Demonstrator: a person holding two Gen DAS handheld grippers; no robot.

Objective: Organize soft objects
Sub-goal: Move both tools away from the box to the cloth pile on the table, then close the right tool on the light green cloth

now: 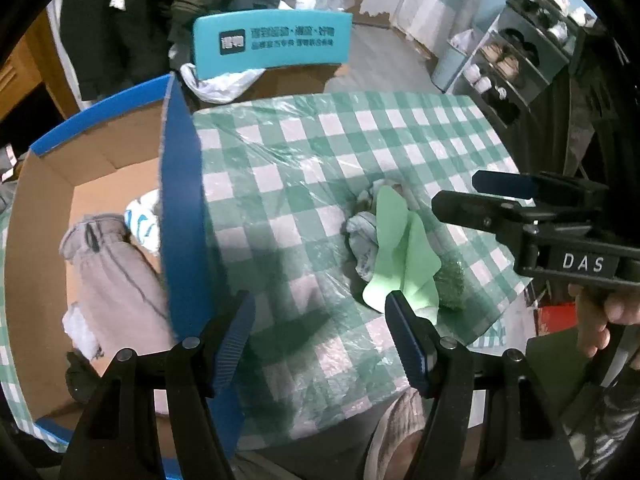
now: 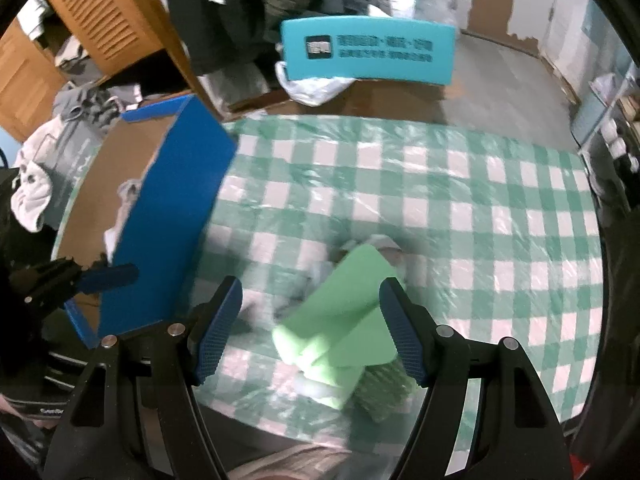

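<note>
Your right hand-held gripper (image 2: 310,330) released, straddling cloth pile (image 2: 340,320) at desk (image 2: 480,200) near edge | left hand-held gripper (image 1: 320,336) released, waiting beside box (image 1: 184,200)

black left gripper (image 1: 320,340), ribbed blue pads (image 1: 236,344), silver screws, bare fingers (image 1: 596,320)

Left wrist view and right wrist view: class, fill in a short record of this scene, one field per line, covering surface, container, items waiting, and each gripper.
surface: table with green checked cloth
container: blue-edged cardboard box at the table's left end
in box: grey garment, blue-and-white striped item
items waiting: light green cloth lying over a pale blue rag and a dark green fuzzy piece
left gripper: open, holding nothing
right gripper: open, over the light green cloth, no contact visible
</note>
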